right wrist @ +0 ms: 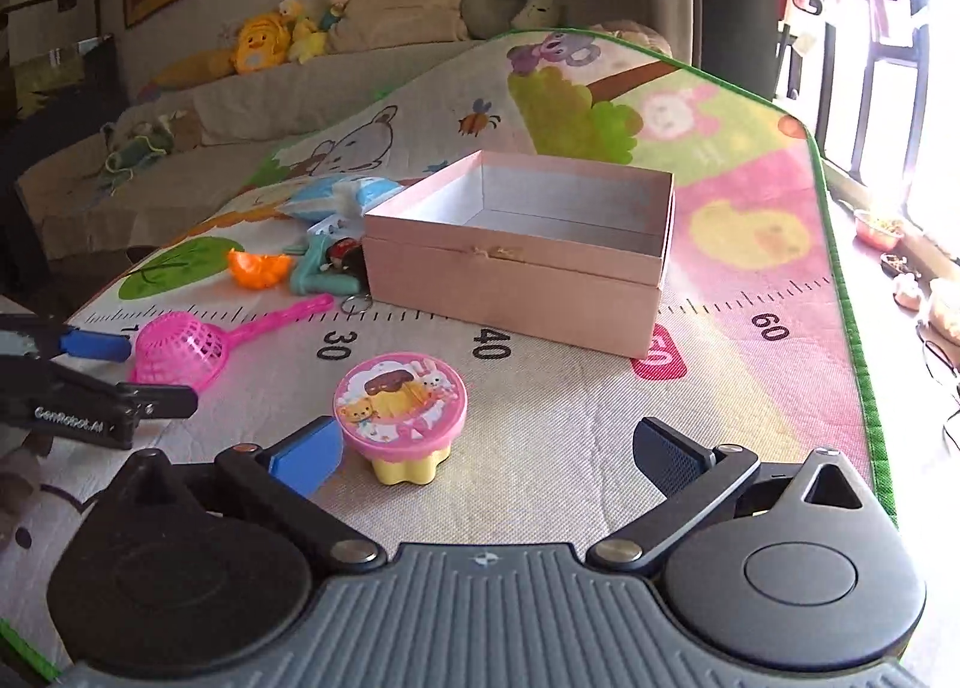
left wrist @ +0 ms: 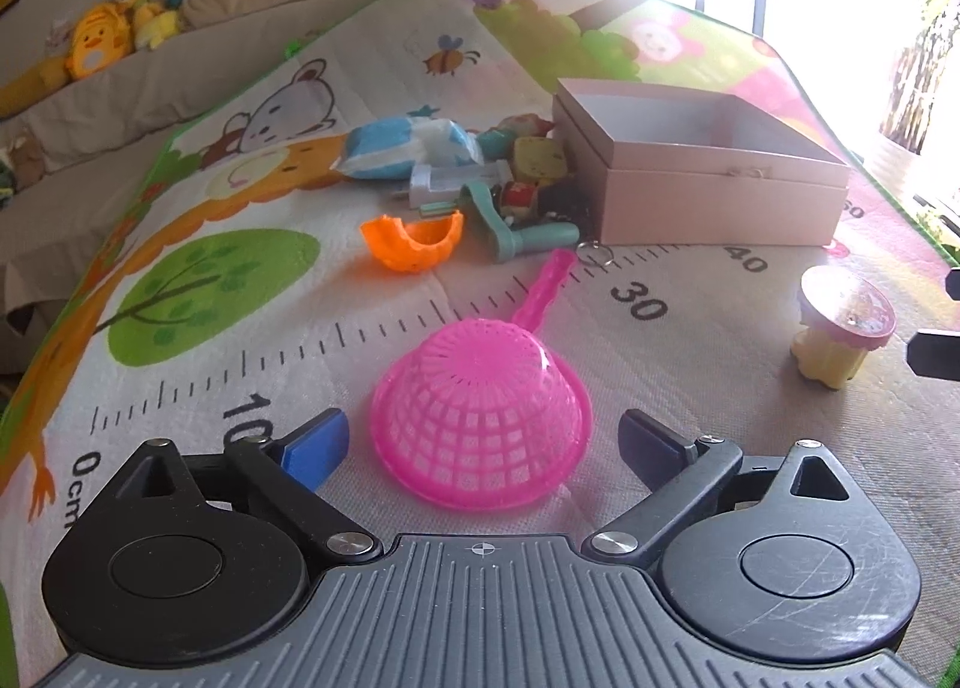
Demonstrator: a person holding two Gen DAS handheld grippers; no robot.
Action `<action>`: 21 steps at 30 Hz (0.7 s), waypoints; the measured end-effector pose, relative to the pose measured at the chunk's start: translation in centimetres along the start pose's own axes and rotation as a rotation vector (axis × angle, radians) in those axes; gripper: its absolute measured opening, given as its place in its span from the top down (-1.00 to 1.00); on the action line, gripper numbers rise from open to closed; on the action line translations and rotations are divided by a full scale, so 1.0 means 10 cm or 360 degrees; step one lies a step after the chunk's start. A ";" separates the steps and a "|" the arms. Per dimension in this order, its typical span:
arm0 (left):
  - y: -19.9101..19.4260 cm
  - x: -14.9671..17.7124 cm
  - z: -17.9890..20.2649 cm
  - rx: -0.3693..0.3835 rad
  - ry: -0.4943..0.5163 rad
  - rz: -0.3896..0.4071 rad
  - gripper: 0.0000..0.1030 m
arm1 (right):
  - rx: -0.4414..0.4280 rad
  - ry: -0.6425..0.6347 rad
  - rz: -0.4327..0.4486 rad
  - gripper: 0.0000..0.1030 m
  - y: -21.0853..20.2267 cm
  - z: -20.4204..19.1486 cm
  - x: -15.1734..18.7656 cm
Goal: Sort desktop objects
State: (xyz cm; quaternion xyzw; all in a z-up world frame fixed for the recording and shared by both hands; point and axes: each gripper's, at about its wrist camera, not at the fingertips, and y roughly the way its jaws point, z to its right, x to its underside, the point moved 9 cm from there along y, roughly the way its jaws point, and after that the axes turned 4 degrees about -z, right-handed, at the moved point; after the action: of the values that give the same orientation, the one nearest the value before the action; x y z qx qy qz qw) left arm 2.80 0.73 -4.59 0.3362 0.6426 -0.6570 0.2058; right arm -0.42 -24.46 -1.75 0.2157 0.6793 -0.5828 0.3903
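Straddling a pink latticed plastic strainer lying dome-up at 12 o'clock, left tongs gaping wide, gripping nothing. Hovering likewise, right tongs spread wide and holding nothing, blue pad just beside a round pink-lidded yellow fluted pudding cup at 11 o'clock.

Judging progress: barely begun. Sitting bare inside at 12 o'clock, an open pink cardboard box with matte walls. Still waiting outside on the cartoon-printed woven mat covering the worktop: strainer, cup, glossy orange scalloped plastic shell, teal toy handle, crinkled blue-white packet and small figurines, clustered at the box's 9 o'clock side.
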 end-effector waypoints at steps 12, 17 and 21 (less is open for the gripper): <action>-0.03 -0.02 0.28 0.0227 0.0159 -0.0012 -0.93 | 0.0001 -0.0188 0.0015 -0.97 0.29 -0.33 -0.09; 0.13 -0.07 0.26 0.0086 0.0209 -0.0018 -0.95 | 0.0003 -0.0217 -0.0023 -0.70 0.46 -0.39 -0.15; 0.19 -0.15 0.28 0.0081 0.0180 -0.0014 -0.85 | 0.0003 -0.0252 -0.0082 -0.30 0.54 -0.44 -0.15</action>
State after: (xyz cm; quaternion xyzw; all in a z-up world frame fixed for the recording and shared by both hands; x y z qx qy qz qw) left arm 4.66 -2.40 -5.02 0.3750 0.6376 -0.6542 0.1576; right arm 3.28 -18.75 -3.87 0.1517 0.6511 -0.6085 0.4276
